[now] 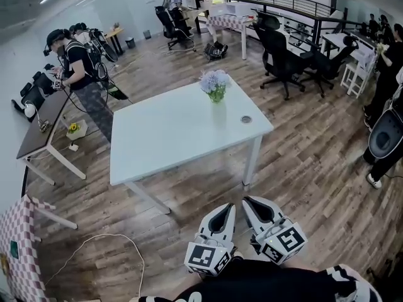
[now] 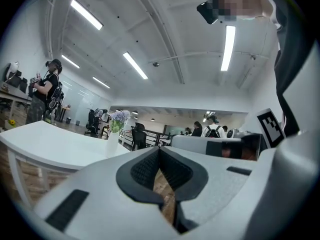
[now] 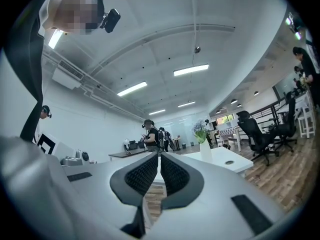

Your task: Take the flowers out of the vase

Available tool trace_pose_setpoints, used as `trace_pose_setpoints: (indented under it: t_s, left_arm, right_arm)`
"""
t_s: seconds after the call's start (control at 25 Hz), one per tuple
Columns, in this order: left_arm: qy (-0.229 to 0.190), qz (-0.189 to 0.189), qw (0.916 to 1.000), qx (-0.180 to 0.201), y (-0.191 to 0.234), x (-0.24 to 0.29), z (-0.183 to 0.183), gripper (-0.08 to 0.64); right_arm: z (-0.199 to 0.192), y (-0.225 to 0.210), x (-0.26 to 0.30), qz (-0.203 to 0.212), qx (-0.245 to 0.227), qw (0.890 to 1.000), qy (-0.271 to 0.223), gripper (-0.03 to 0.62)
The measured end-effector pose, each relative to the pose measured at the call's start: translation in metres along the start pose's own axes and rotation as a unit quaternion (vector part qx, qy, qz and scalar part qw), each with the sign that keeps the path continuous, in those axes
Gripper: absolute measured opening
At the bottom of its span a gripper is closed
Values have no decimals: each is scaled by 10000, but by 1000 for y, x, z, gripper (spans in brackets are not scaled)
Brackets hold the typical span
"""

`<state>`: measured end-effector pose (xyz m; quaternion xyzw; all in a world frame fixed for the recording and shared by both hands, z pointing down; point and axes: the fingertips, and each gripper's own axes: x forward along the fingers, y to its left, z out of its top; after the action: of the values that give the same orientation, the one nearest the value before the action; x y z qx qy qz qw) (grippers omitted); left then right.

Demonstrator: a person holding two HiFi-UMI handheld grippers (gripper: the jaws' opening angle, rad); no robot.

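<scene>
A bunch of pale lilac flowers (image 1: 215, 80) with green leaves stands in a small pale vase (image 1: 216, 96) near the far edge of the white table (image 1: 164, 137). Both grippers are low in the head view, on the near side of the table and well short of it. My left gripper (image 1: 227, 206) is shut with nothing in it, and my right gripper (image 1: 248, 201) beside it is also shut and empty. In the left gripper view the flowers (image 2: 119, 117) show far off, left of the shut jaws (image 2: 159, 148). In the right gripper view the flowers (image 3: 201, 128) show to the right of the shut jaws (image 3: 160, 155).
The table has a round cable hole (image 1: 246, 119) near its right edge. Black office chairs (image 1: 280, 55) stand at the back right and a dark desk (image 1: 41, 128) at the left, with a person (image 1: 82, 74) beside it. A white cable (image 1: 94, 244) lies on the wooden floor.
</scene>
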<state>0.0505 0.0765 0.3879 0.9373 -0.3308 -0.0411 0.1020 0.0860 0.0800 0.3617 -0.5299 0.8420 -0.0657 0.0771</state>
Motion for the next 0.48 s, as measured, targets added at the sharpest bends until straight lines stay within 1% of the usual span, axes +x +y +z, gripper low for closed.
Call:
trace_pose_setpoints:
  t_s: [0.16, 0.28, 0.4, 0.48]
  left_arm:
    - [-10, 95, 9999, -128, 9, 6, 4, 5]
    - [-63, 131, 9999, -86, 14, 10, 9, 5]
    - [-20, 125, 9999, -30, 15, 12, 5, 5]
    - [9, 181, 9998, -72, 17, 13, 4, 5]
  right_arm:
    - [-4, -4, 10, 102, 73, 9999, 63, 31]
    - [-1, -5, 15, 137, 77, 9999, 46, 31]
    - [-3, -9, 15, 123, 123, 9998, 72, 31]
    - [-4, -13, 15, 117, 182, 9997, 86, 31]
